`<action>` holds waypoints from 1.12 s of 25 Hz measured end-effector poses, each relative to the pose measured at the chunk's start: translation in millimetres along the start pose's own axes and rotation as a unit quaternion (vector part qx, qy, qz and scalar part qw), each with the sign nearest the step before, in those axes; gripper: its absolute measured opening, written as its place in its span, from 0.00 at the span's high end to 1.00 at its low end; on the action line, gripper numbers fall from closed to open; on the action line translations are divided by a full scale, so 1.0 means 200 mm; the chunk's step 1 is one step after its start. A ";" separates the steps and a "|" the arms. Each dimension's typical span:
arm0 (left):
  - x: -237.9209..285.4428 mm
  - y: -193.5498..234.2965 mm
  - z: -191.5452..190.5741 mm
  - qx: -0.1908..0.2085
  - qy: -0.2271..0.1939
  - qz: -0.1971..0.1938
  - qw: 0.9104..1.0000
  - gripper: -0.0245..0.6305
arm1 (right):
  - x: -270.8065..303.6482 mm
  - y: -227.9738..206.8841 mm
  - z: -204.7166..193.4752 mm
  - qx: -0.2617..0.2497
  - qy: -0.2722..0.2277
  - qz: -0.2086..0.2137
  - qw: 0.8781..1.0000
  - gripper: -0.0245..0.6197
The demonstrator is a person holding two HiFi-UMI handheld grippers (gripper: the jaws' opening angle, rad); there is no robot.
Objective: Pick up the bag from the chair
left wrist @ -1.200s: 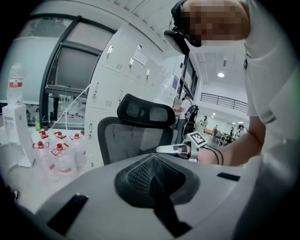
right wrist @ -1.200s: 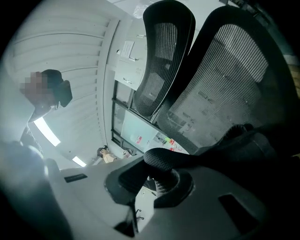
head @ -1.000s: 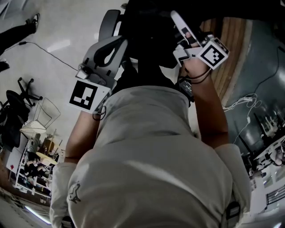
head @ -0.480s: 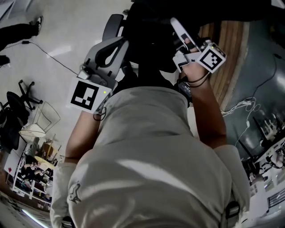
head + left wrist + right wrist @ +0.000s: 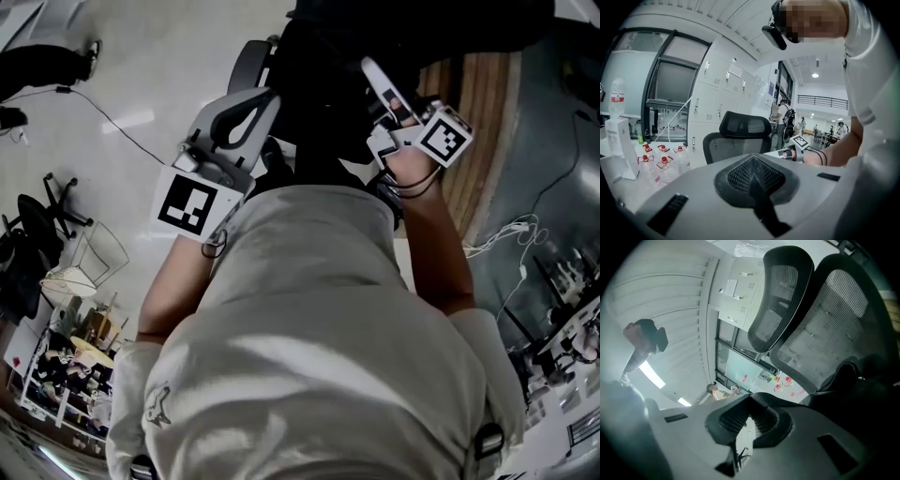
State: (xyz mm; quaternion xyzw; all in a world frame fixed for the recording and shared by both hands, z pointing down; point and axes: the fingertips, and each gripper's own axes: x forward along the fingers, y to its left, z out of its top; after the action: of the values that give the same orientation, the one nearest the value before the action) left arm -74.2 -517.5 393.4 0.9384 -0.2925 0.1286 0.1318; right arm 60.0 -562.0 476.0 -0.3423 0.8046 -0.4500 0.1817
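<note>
Two tongs, both clenched and gripping only themselves. In the left gripper view my left tongs (image 5: pixel 752 158) has its dark mesh pads (image 5: pixel 740 174) pressed together, tips meeting in one line. It points level across the room at a black mesh office chair (image 5: pixel 740 136), some red-capped water bottles (image 5: pixel 661 159) and my right hand (image 5: pixel 790 153) under its marker cube (image 5: pixel 801 142). In the right gripper view my right tongs (image 5: pixel 750 398) is closed at the tips too, with a thin bright slit lower down between the fingers. It points up along the chair (image 5: pixel 820 329), with the mesh headrest (image 5: pixel 780 296) above the backrest. The bag (image 5: pixel 862 385), a black soft mass, sits low against that backrest, just to the right of the closed tips and not between them. From the head view, the left tongs (image 5: pixel 265 94) and right tongs (image 5: pixel 373 70) sit either side of the dark bag (image 5: pixel 319 94), both near its edges. I cannot tell if either one touches it. My white shirt (image 5: pixel 309 356) fills the lower part of that view, and a cable (image 5: pixel 112 122) runs over the pale floor (image 5: pixel 159 56) at left.
</note>
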 end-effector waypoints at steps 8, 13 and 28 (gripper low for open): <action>-0.14 -0.01 0.06 0.019 -0.018 -0.001 1.000 0.95 | -0.04 0.15 -0.02 -0.003 -0.007 0.001 1.000 0.91; -0.29 -0.02 0.12 0.032 -0.033 0.004 0.999 0.95 | -0.05 0.38 -0.04 -0.036 -0.009 0.023 0.999 0.91; -0.66 0.02 0.20 0.056 -0.078 0.003 0.995 0.95 | -0.02 0.87 -0.09 -0.063 -0.039 0.053 0.996 0.91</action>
State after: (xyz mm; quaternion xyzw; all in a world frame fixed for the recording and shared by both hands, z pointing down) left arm -175.2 -464.8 315.0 0.9505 -0.2974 0.0716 0.0554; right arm -15.0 -484.9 338.5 -0.3275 0.8407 -0.3739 0.2148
